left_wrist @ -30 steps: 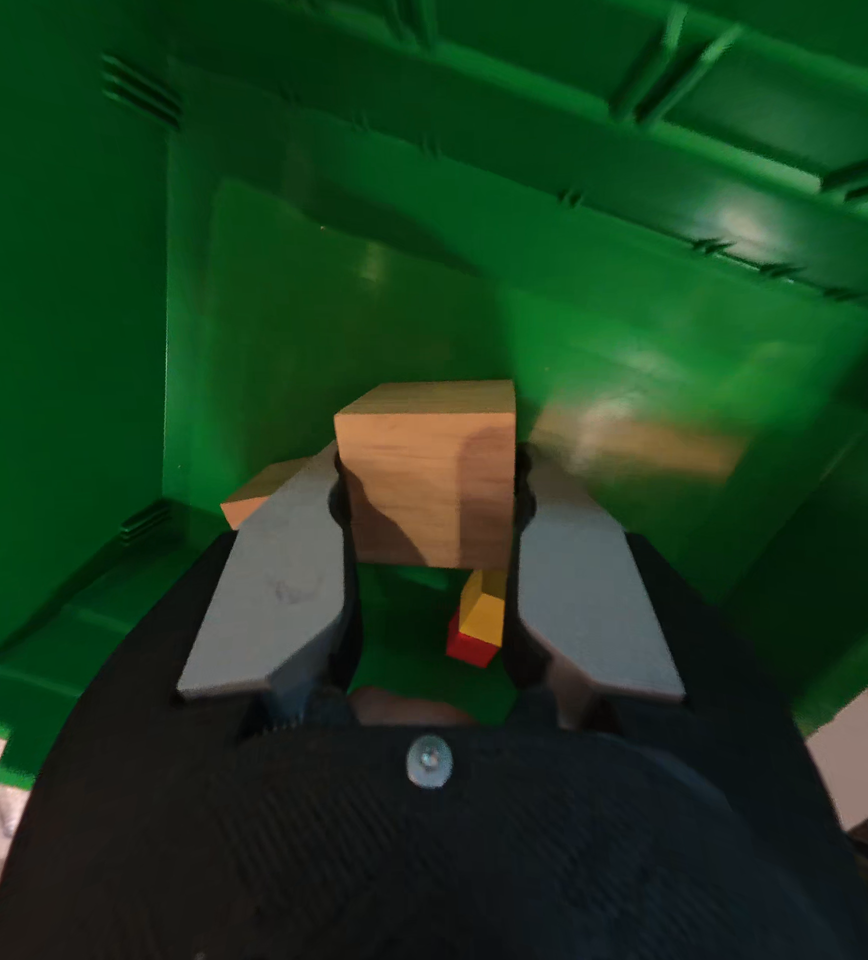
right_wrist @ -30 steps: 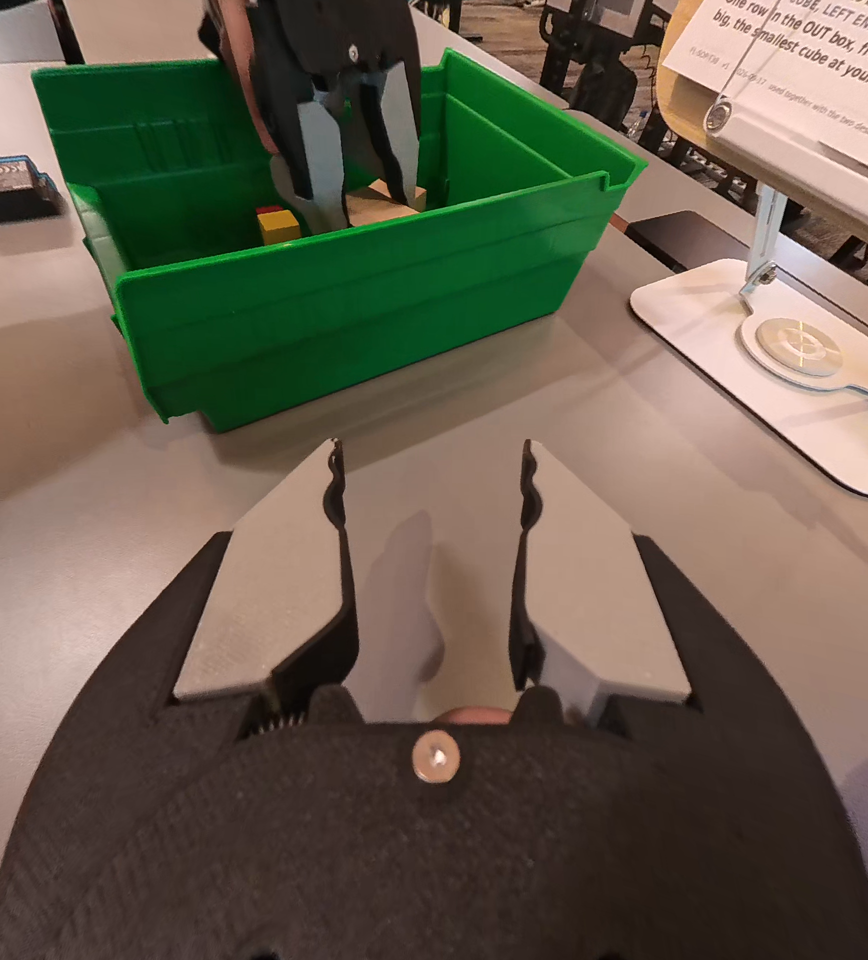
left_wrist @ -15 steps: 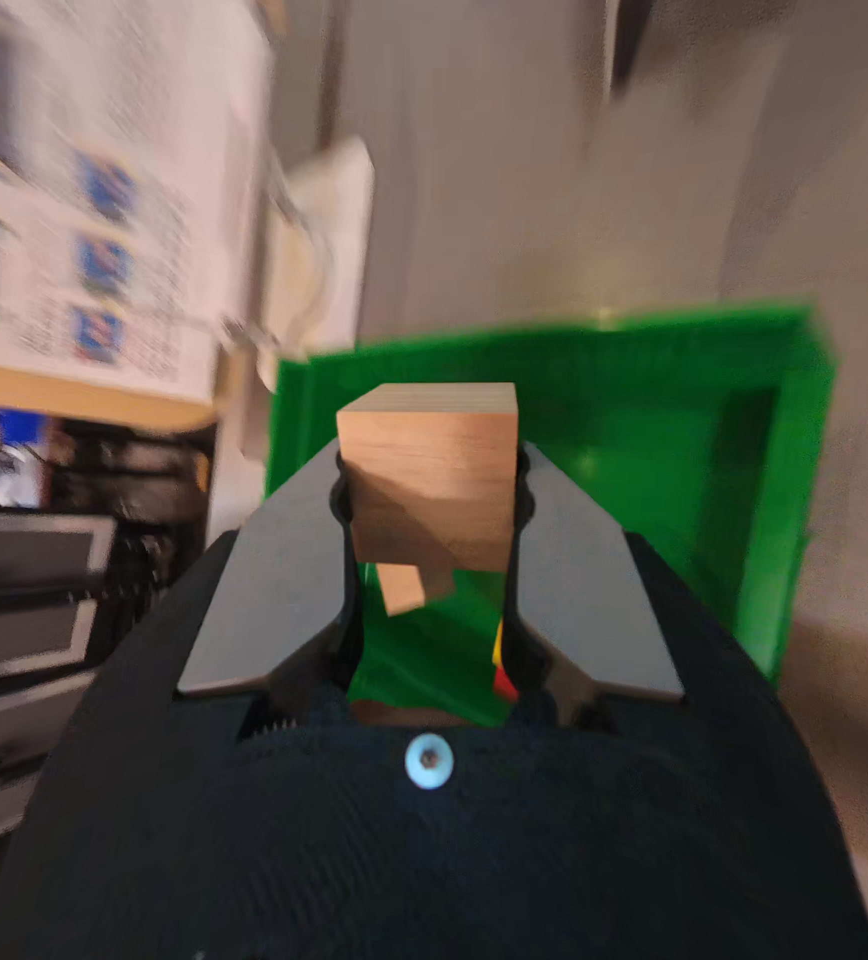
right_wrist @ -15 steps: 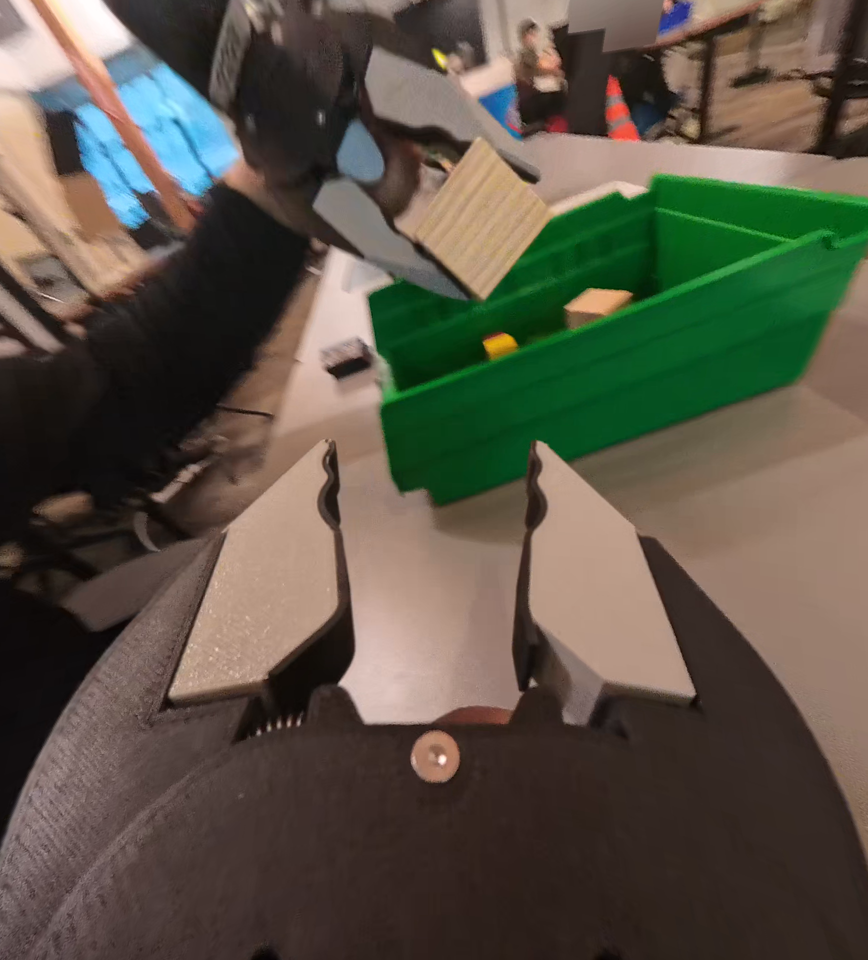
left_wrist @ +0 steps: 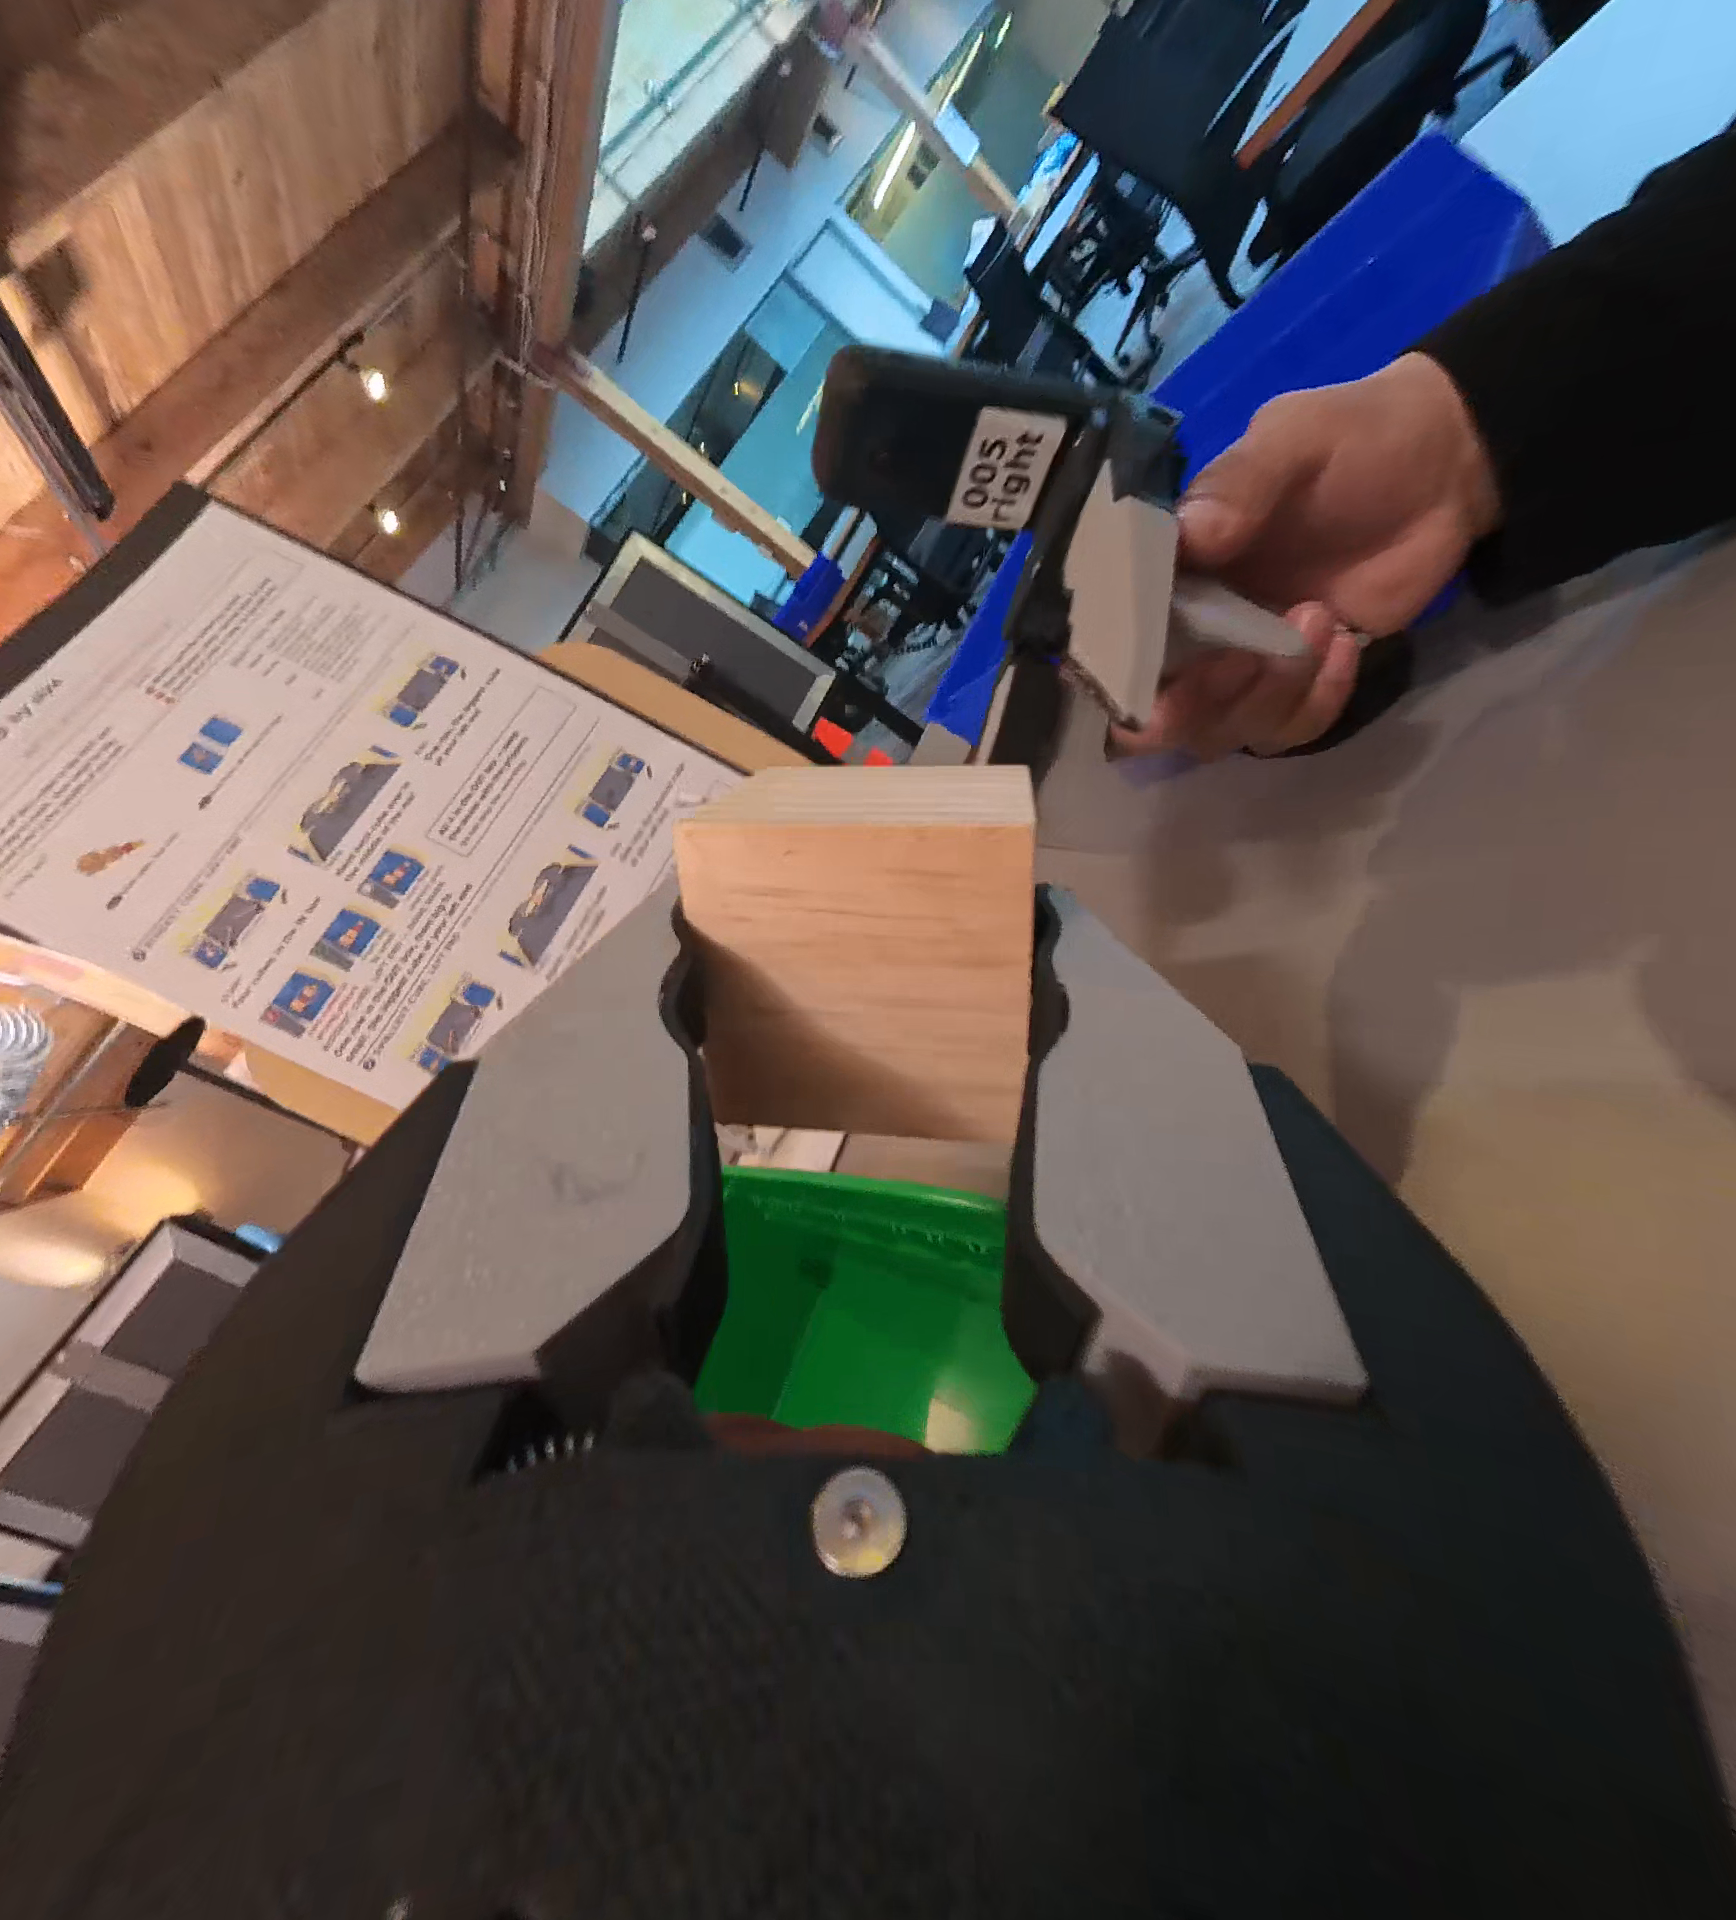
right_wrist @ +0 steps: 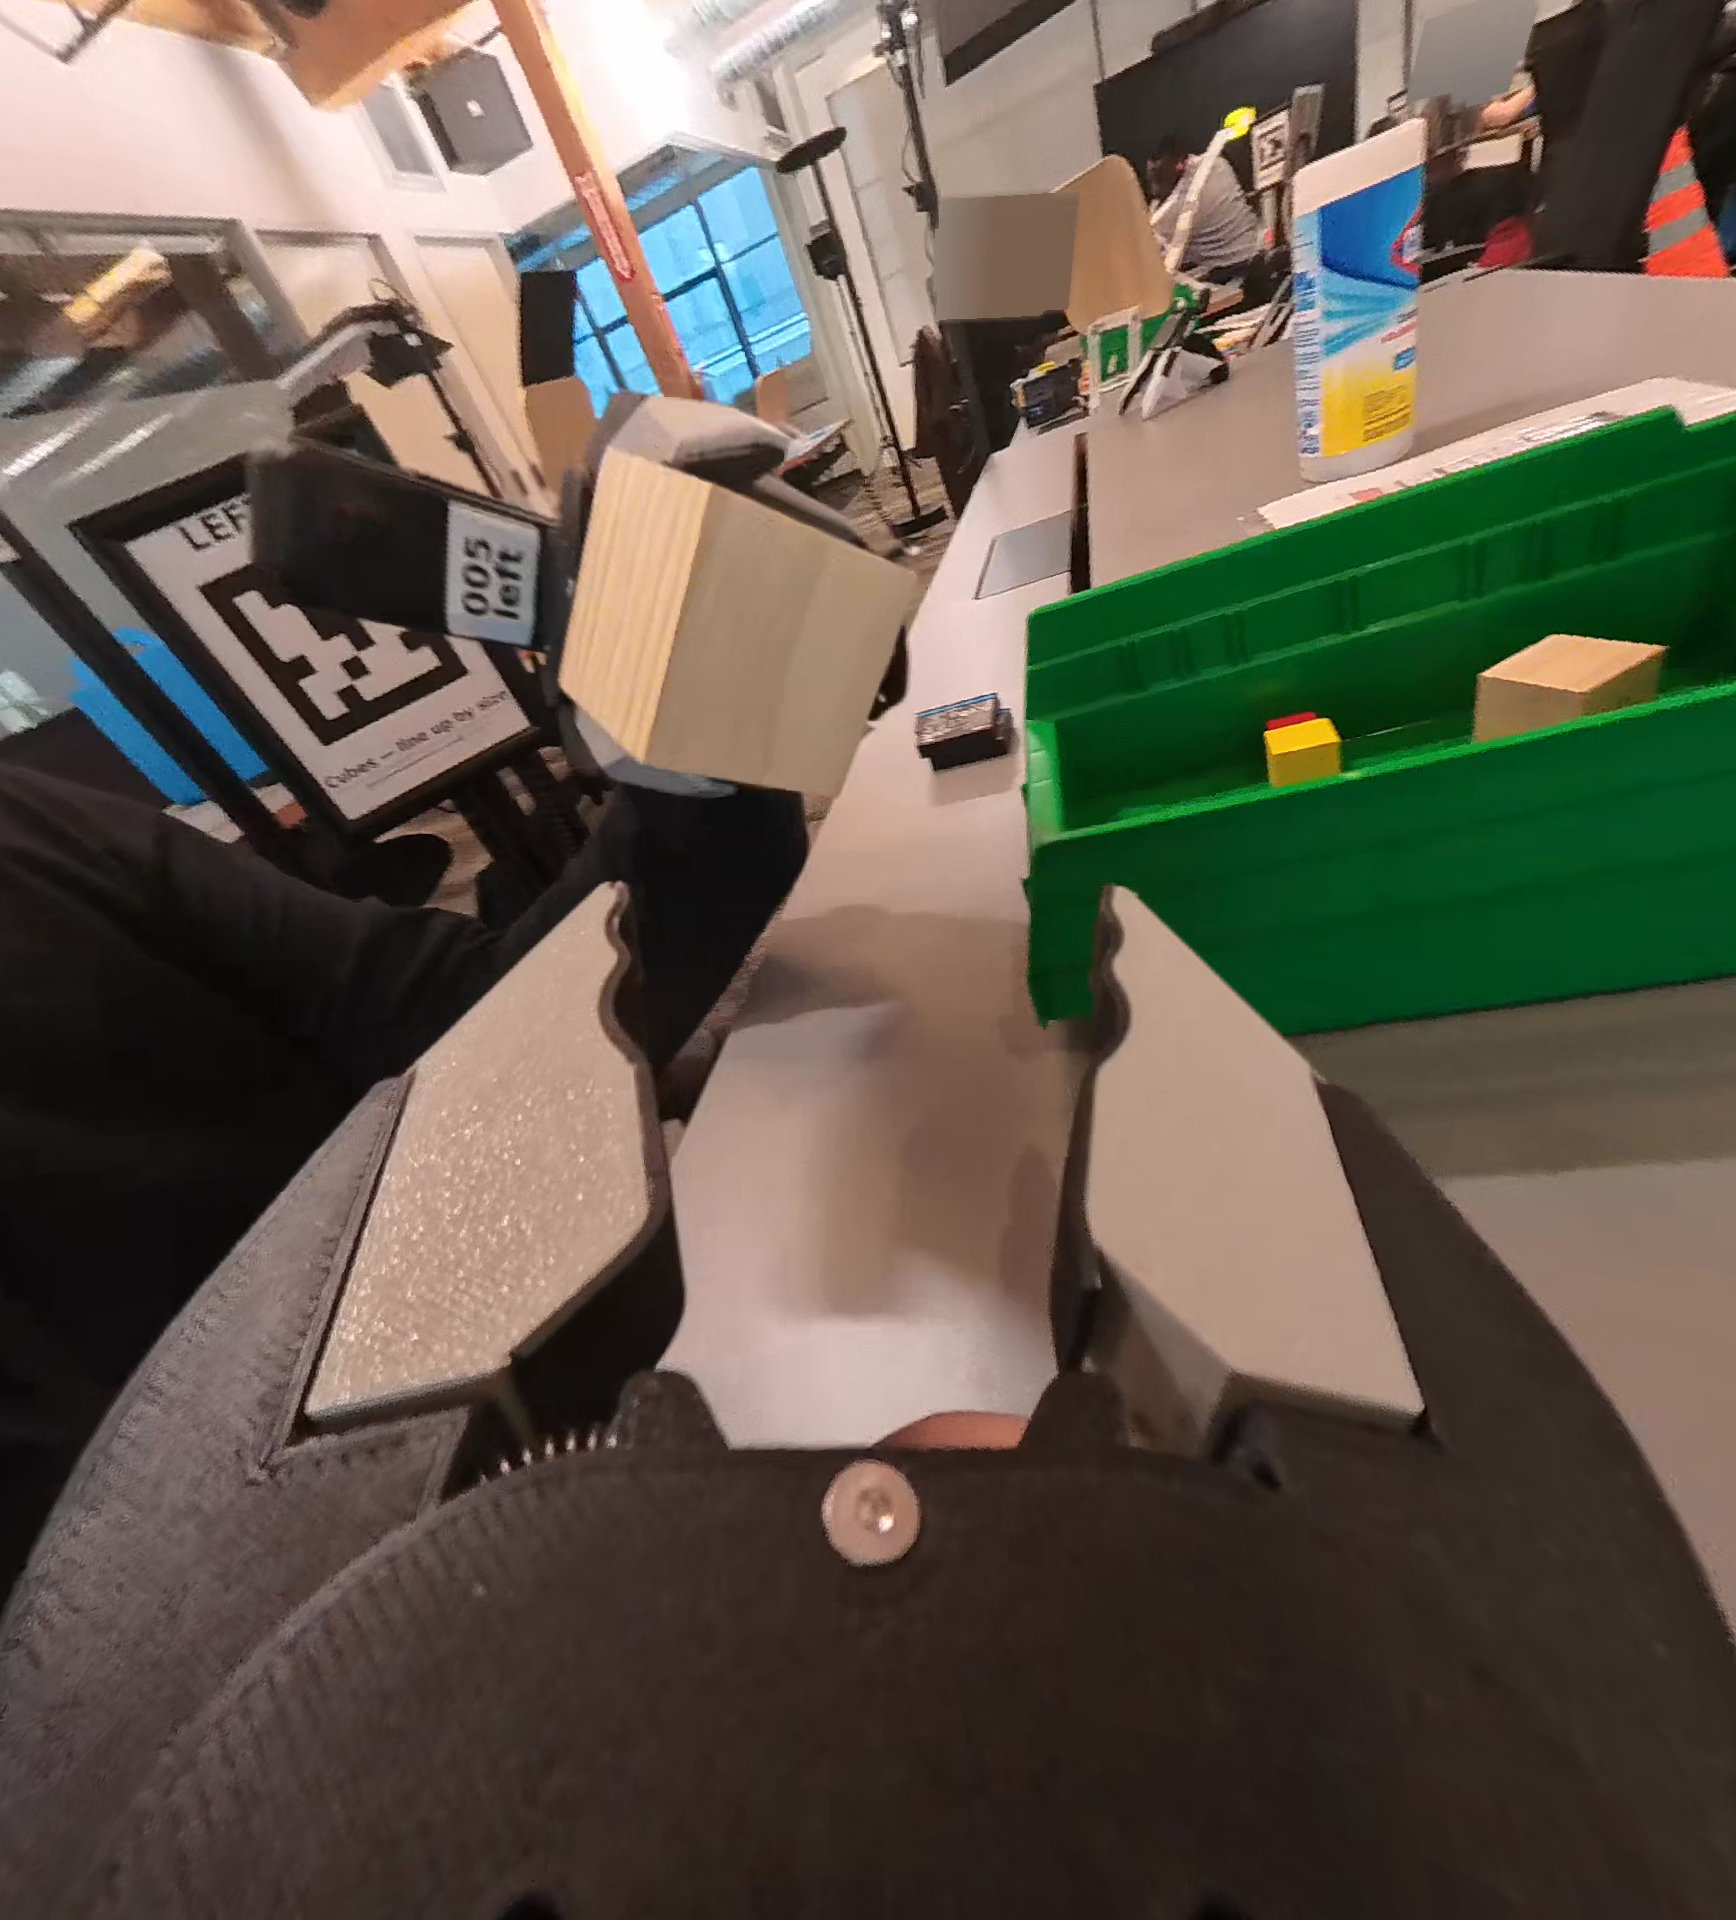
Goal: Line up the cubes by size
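The left gripper (left_wrist: 859,966) is clamped on a large wooden cube (left_wrist: 859,951), its two grey fingers (left_wrist: 573,1122) pressing the cube's left and right faces while the cube juts out past the fingertips. In the right wrist view this same cube (right_wrist: 729,634) hangs in the air, tilted, to the left of the green bin (right_wrist: 1415,883) and clear of the grey table (right_wrist: 1622,1195) — it touches neither. The right gripper (right_wrist: 864,966) is low over the table just near the bin's near left corner, its jaws spread wide with nothing between them; in the left wrist view a hand (left_wrist: 1321,561) in a dark sleeve grips its handle. Inside the bin a smaller wooden cube (right_wrist: 1565,686) rests toward the far right, and a small yellow cube (right_wrist: 1302,750) sits left of it with a red cube (right_wrist: 1290,720) just behind, mostly hidden. On the table beyond the bin's left end lies a small dark box (right_wrist: 963,722), and farther back stands a wipes canister (right_wrist: 1354,301). A printed instruction sheet (left_wrist: 272,790) on a stand shows at the left of the left wrist view; a framed sign with a black-and-white marker (right_wrist: 324,644) stands left of the table.
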